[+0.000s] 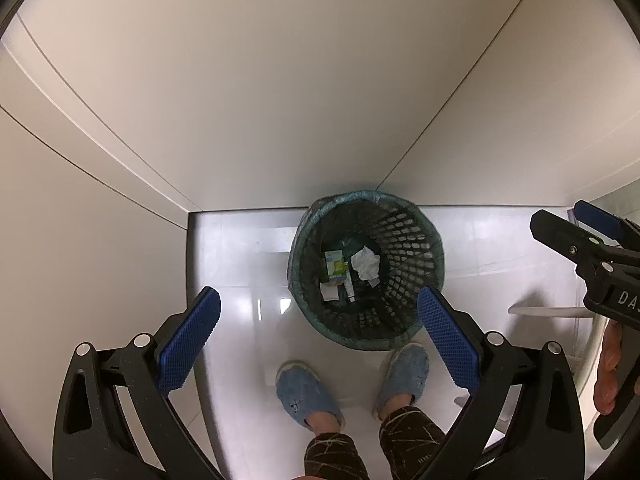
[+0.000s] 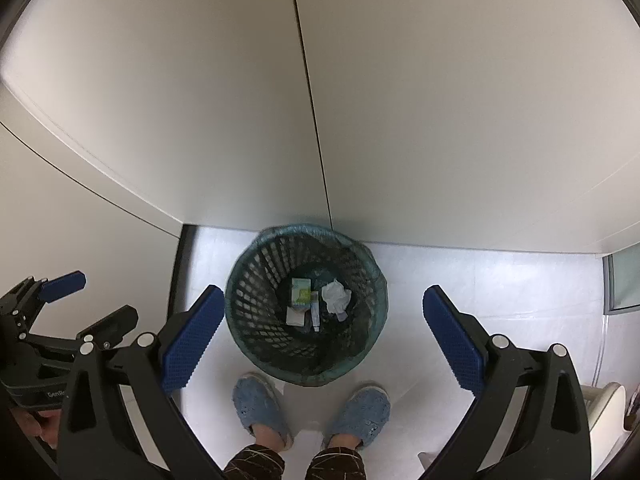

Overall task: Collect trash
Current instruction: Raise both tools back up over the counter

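The pale wall panels [image 2: 440, 100] meet in a corner, and the mesh wastebasket [image 2: 256, 280] stands on the glossy floor [image 2: 460, 280] right at their foot, probably so it stays out of the walkway yet within reach of someone standing over it. It sits upright, mouth facing straight up, its long axis vertical, narrowing toward the bottom. A teal bag liner [image 2: 280, 231] is folded over the rim, which I judge is there so the contents can be lifted out together.

The person stands just in front of it, blue slippers [image 2: 256, 404] pointing at the basket, the toes near its base.

Both tools hang above and look steeply down into the opening. The left hand-held gripper [image 1: 320, 344] is released, pads spread wide with nothing between them. The right hand-held gripper [image 2: 324, 344] is likewise released and carries nothing; the basket only shows through the gap far below.

The trash lies at the bottom of the basket. A crumpled white tissue [image 2: 335, 294] sits on the right side, with no clear direction. A green-and-white carton [image 2: 301, 291] lies flat to its left, long axis running from the wall side toward the person. A small white tube [image 2: 315, 312] lies between them, roughly parallel to the carton. A white slip [image 2: 295, 316] rests flat beside the tube, nearer the person.

With trash already inside and both tools empty, gathering the liner looks like the likely step left.
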`<state>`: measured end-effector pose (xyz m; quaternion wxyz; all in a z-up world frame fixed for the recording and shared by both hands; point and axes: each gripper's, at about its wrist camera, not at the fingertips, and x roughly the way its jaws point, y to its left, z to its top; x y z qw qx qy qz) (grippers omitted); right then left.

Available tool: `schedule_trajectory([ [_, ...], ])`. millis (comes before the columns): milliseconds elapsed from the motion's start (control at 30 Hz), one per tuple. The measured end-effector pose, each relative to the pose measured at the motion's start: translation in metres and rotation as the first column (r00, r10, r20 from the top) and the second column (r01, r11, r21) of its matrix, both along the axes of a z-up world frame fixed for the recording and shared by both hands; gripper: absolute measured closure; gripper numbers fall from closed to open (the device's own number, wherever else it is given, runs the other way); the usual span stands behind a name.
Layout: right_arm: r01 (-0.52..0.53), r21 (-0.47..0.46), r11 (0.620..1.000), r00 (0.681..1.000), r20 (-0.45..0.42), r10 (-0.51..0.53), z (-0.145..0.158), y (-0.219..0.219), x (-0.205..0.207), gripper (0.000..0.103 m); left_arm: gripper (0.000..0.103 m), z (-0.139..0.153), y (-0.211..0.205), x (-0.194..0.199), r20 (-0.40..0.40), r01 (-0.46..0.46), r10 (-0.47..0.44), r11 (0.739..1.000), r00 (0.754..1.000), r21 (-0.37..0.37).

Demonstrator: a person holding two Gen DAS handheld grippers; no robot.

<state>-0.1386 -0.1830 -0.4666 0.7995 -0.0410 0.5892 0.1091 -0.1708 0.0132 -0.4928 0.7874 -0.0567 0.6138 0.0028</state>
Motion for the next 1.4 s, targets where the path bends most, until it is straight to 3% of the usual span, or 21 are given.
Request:
schedule_trajectory([
  [200, -0.013, -0.035, 0.999, 0.999, 0.037, 0.014, 0.055, -0.001, -0.003, 0.008, 0.007, 0.058, -0.001, -0.002, 0.031, 0.004, -0.004, 1.0, 1.0, 0.007],
  [833, 0.034, 0.0, 0.999, 0.982, 0.183, -0.034, 0.249, -0.016, 0.005, 0.008, 0.007, 0.256, 0.006, 0.01, 0.186, 0.035, -0.034, 0.999, 0.982, -0.002],
  [1033, 0.061, -0.024, 0.998, 0.958, 0.281, -0.052, 0.317, -0.014, 0.01, 0.008, 0.007, 0.307, 0.012, 0.022, 0.258, 0.061, -0.063, 0.998, 0.964, 0.017],
  [1233, 0.113, 0.015, 0.993, 0.923, 0.369, -0.11, 0.38, -0.021, 0.017, 0.008, 0.007, 0.358, 0.019, 0.038, 0.326, 0.081, -0.081, 0.997, 0.942, 0.014],
  [1400, 0.149, 0.024, 0.989, 0.9, 0.41, -0.146, 0.411, -0.029, 0.027, 0.008, 0.007, 0.393, 0.019, 0.054, 0.375, 0.087, -0.087, 0.996, 0.923, 0.019],
])
